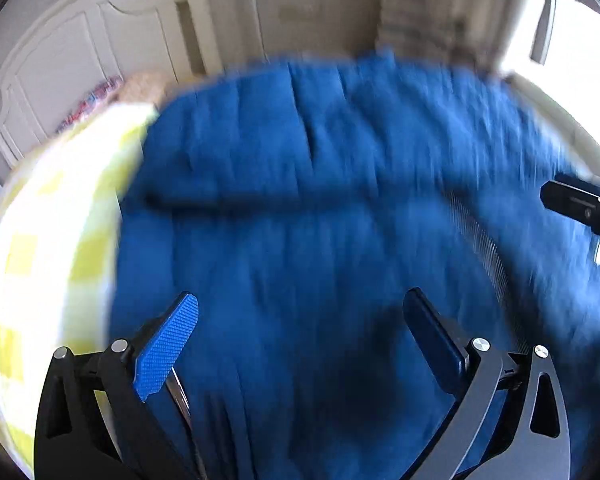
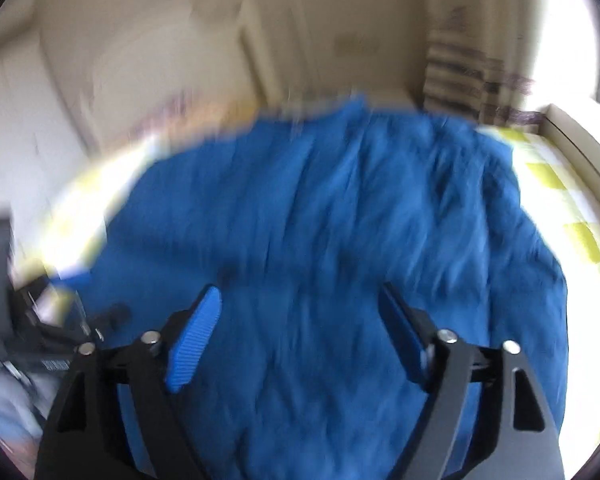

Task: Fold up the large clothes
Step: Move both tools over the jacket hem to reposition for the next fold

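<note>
A large blue garment (image 1: 320, 184) lies spread over a bed with a yellow-and-white checked cover (image 1: 52, 232); a folded edge runs across it in the left wrist view. My left gripper (image 1: 300, 304) hovers over the cloth, jaws wide apart, nothing between the blue pads (image 1: 168, 344). In the right wrist view the same blue garment (image 2: 340, 220) fills the middle. My right gripper (image 2: 300, 296) is open above it with empty jaws. A ribbed hem strip (image 1: 480, 240) shows at the right. Both pictures are blurred by motion.
The right gripper's black body (image 1: 584, 204) pokes in at the right edge of the left wrist view; the left tool (image 2: 52, 336) shows at the lower left of the right wrist view. White cupboard doors (image 1: 60, 64) and a bright window (image 1: 580, 40) stand behind the bed.
</note>
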`<state>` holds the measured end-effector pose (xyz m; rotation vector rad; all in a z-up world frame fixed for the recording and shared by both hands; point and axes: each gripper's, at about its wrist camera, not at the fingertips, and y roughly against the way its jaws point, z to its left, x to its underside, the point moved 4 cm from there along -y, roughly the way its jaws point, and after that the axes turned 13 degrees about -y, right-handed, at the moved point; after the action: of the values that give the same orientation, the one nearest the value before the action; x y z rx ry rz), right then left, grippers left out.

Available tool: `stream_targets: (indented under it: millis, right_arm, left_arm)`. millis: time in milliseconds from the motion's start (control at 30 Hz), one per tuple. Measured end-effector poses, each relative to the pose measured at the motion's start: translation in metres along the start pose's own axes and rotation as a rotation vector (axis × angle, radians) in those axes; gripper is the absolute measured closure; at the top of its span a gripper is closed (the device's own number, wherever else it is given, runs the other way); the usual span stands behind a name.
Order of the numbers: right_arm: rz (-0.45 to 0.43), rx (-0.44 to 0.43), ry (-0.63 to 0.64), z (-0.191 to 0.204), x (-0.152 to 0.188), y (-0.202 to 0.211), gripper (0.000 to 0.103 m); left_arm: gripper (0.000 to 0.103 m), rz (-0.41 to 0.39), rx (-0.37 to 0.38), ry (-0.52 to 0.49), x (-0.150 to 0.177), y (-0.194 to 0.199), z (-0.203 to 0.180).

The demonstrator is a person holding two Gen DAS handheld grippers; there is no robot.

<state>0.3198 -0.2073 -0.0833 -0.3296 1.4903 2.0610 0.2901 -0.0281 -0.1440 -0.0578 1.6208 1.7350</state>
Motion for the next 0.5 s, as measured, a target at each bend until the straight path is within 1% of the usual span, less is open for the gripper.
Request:
stream_targets:
  millis: [33,67,100,133,167,233,267,300,400,467,500]
  right_arm:
    - [0.061,0.052,0.049,0.004,0.017,-0.013,0.019]
    - [0.058,0.075,0.08,0.006,0.024,-0.016,0.017]
    - [0.039,0.087,0.099,0.009,0.029,-0.011,0.017]
    - [0.062,0.091,0.093,0.01,0.033,-0.006,0.017]
    - [0.067,0.091,0.085,0.009,0.035,0.0,0.017]
    - [0.028,0.082,0.081,0.006,0.044,0.025,0.017]
    - [0.006,0.081,0.093,0.005,0.054,0.04,0.016]
    - [0.003,0.085,0.102,0.002,0.064,0.047,0.015]
    - [0.057,0.118,0.151,-0.012,0.103,0.053,0.011]
    - [0.029,0.086,0.136,-0.02,0.115,0.064,0.011]
    - [0.018,0.088,0.123,-0.022,0.12,0.073,0.011]
  left_arm:
    - [0.004,-0.021,0.004,0.009,0.005,-0.002,0.0]
    - [0.004,-0.035,0.008,0.027,0.009,0.003,0.003]
    - [0.004,-0.006,0.01,0.037,0.014,0.006,0.006]
    - [0.004,0.004,0.006,0.048,0.017,0.011,0.008]
    - [0.004,-0.002,0.0,0.067,0.022,0.019,0.012]
    - [0.005,-0.04,0.003,0.085,0.039,0.04,0.018]
    - [0.005,-0.046,-0.001,0.087,0.049,0.048,0.018]
    - [0.005,-0.049,-0.004,0.087,0.061,0.054,0.018]
    - [0.004,-0.01,-0.005,0.059,0.1,0.057,0.015]
    - [0.004,-0.014,0.009,0.082,0.115,0.063,0.019]
    - [0.004,-0.004,-0.006,0.093,0.12,0.066,0.021]
